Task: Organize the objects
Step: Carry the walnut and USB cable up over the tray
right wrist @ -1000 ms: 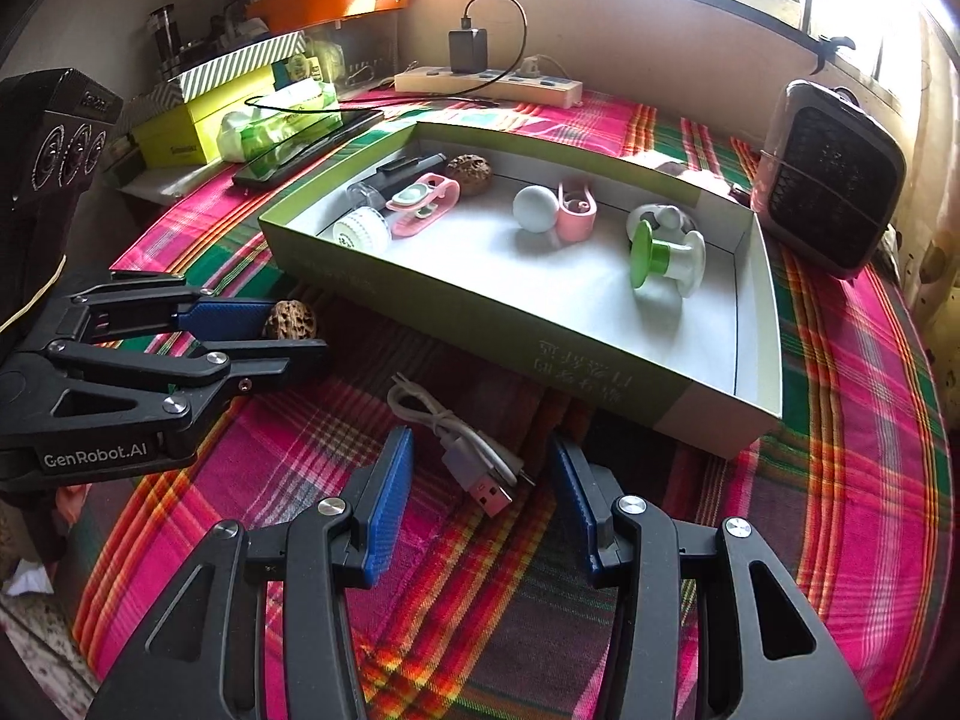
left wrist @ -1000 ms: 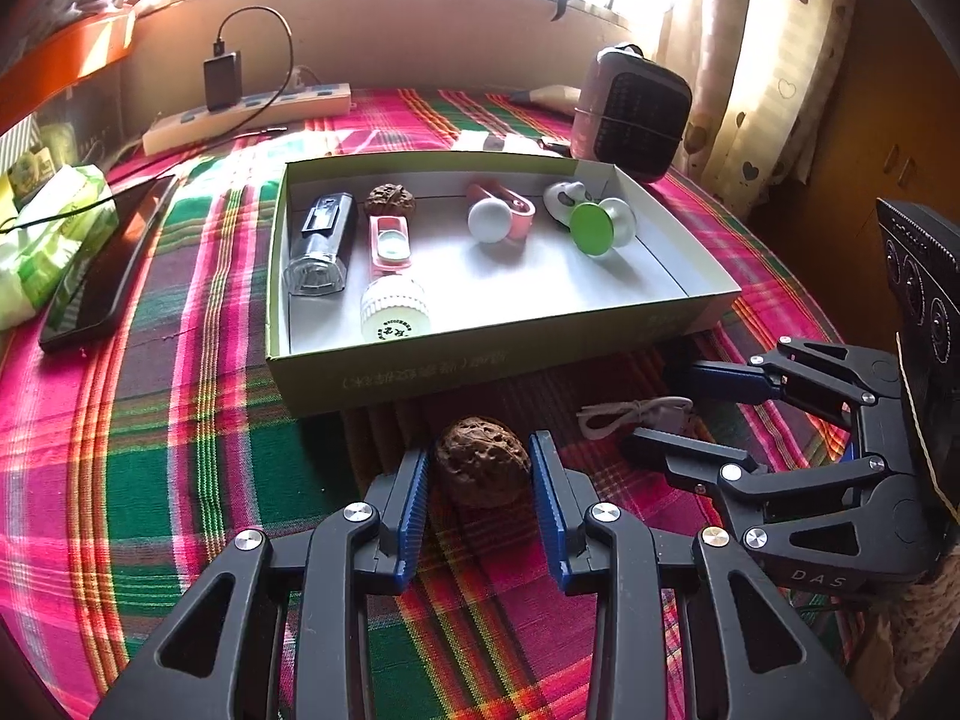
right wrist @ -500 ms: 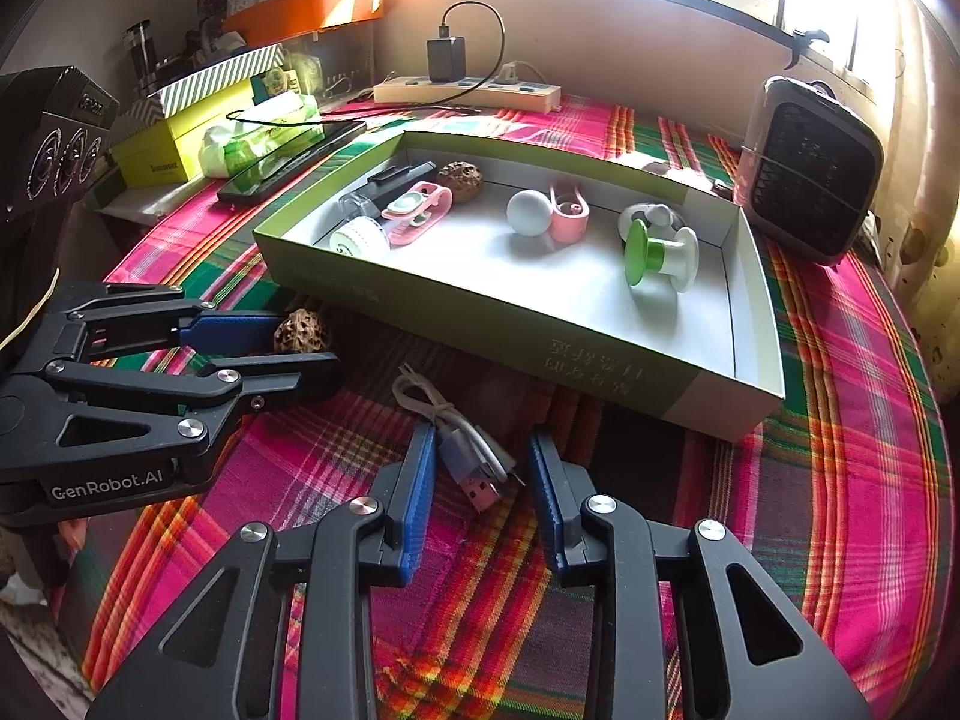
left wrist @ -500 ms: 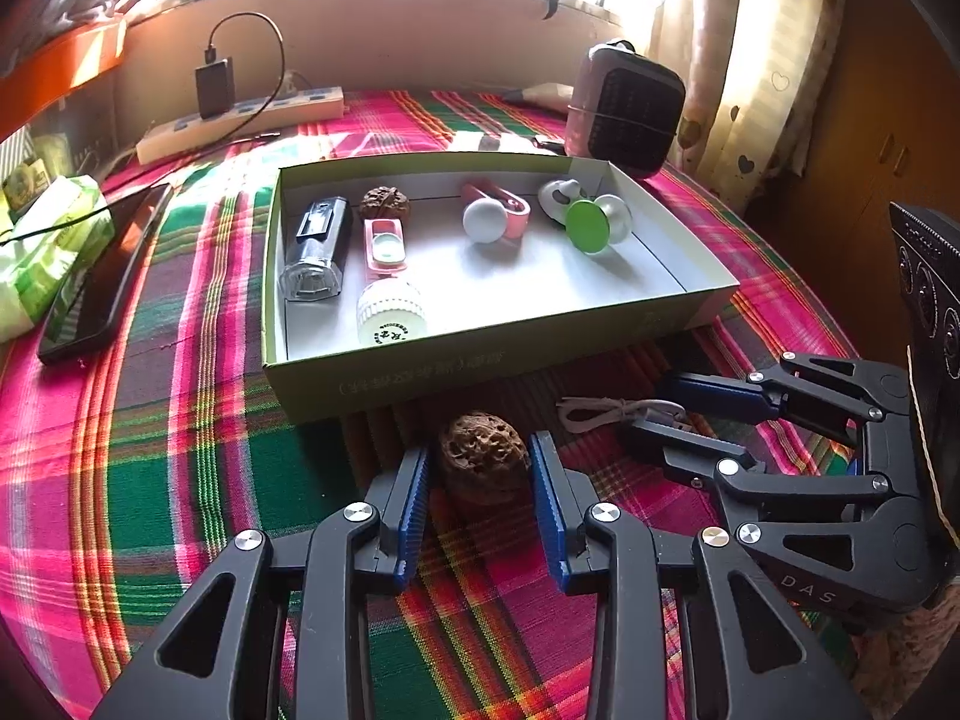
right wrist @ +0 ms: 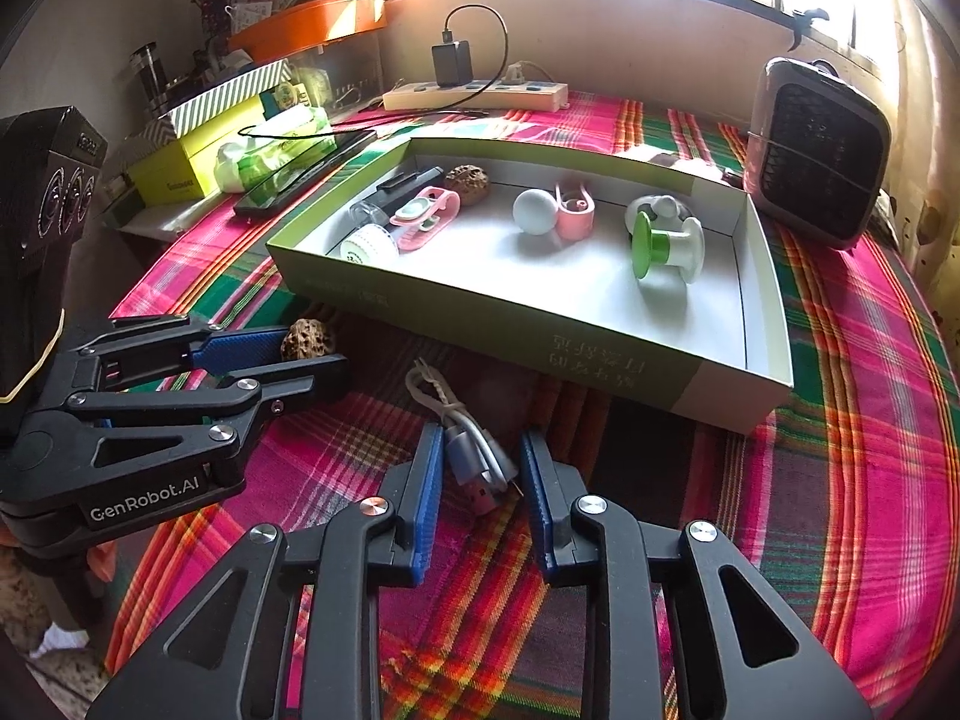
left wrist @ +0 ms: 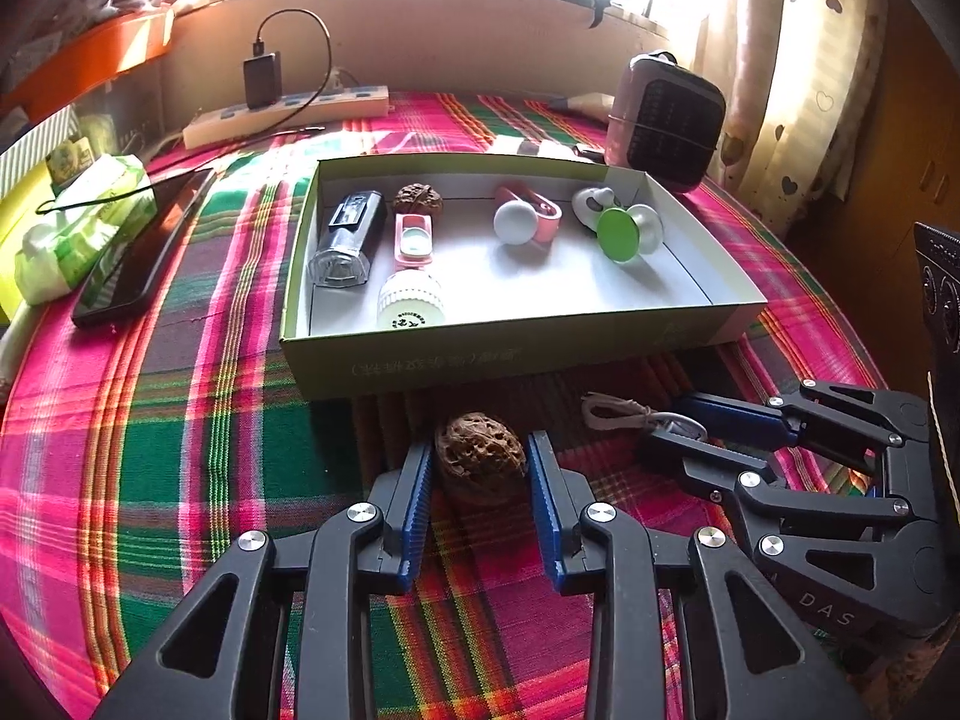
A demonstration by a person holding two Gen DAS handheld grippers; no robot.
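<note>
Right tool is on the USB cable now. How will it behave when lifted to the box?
Likely floppy: the cable is a thin bundled cord, so its tied loop may dangle below the right tool. Probably light. It could snag the box wall, so lift high.

A table (left wrist: 180, 480) covered with a pink, green and red plaid cloth carries everything. Directly on it lie a shallow green cardboard box (left wrist: 510, 354) with a white inside, a wrinkled brown walnut (left wrist: 480, 459) just in front of the box, a coiled grey USB cable (right wrist: 474, 462), a black phone (left wrist: 141, 249), a green-and-white tissue pack (left wrist: 78, 228), a cream power strip (left wrist: 288, 114) by the wall and a small dark-grilled heater (left wrist: 666, 120).
</note>
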